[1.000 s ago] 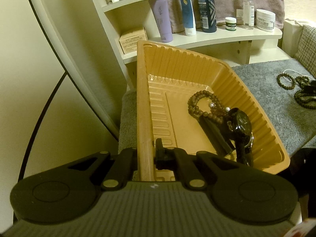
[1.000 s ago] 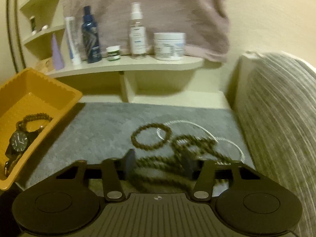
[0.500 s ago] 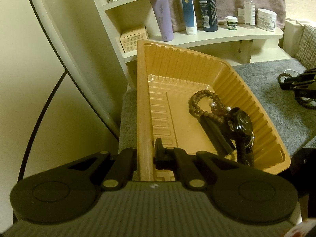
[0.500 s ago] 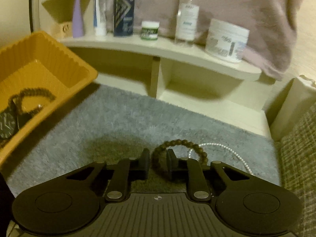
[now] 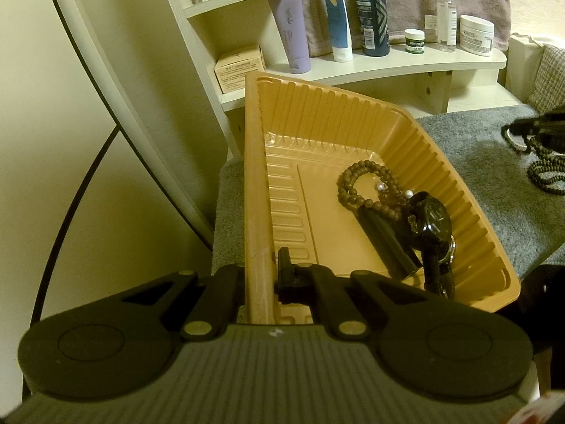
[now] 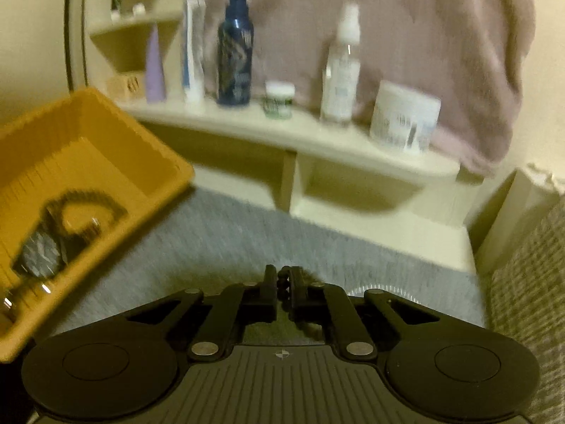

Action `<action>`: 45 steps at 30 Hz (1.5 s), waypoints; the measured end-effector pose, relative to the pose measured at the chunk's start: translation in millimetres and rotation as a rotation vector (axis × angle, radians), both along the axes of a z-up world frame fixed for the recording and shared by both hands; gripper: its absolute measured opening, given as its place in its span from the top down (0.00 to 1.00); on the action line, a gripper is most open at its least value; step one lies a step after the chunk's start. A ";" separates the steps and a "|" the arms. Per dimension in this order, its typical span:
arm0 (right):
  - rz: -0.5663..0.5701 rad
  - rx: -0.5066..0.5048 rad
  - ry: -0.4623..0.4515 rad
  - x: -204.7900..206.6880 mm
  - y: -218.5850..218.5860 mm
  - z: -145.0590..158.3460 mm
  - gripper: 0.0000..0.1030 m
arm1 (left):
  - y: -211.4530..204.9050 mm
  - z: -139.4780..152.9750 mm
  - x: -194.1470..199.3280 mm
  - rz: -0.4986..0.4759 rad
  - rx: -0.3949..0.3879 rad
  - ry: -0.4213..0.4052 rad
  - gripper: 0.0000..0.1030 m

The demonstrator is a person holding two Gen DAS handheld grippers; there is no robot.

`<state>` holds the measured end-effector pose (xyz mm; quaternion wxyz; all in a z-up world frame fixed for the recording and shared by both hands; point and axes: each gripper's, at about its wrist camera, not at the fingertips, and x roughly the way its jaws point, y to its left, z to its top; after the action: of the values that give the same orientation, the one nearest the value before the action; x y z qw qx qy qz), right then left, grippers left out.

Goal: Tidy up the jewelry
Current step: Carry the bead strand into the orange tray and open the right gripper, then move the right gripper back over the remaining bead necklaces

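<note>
On shelf, white jar (image 5: 476, 35) reads "Kiehl's"; left claw (image 5: 261, 275) clamps tray rim (image 5: 255, 190); right claw (image 6: 282, 282) pinches beads (image 6: 283, 282).

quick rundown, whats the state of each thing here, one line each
left hand-held gripper: shut on the tray's near wall
right hand-held gripper: shut on a bead bracelet
orange tray: tilted, propped on the grey mat
bead bracelet: pinched between the pads
brown bead bracelet: lying in the tray
black watch: lying in the tray
dark bead strand: loose on the mat
grey mat: flat
</note>
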<state>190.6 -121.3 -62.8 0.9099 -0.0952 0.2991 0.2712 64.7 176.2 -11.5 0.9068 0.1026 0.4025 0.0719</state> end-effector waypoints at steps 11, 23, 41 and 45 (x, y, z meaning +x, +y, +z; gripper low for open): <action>0.171 0.160 -0.030 -14.7 49.7 56.6 0.94 | -0.6 -0.5 0.7 -0.001 0.001 -0.001 0.97; 0.305 0.160 0.032 -18.2 121.7 41.3 0.94 | -1.2 1.1 -0.5 -0.001 -0.004 -0.005 0.97; 0.155 0.167 0.079 -23.4 72.5 25.9 0.90 | 0.1 2.0 -1.4 -0.002 -0.011 -0.011 0.97; 0.025 0.178 0.132 -32.2 30.5 9.8 0.90 | -0.2 2.3 -1.9 -0.002 -0.011 -0.016 0.97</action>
<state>158.4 -90.8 -52.9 0.8895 0.0005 0.3319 0.3140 62.8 176.0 -9.2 0.9106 0.0973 0.3957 0.0696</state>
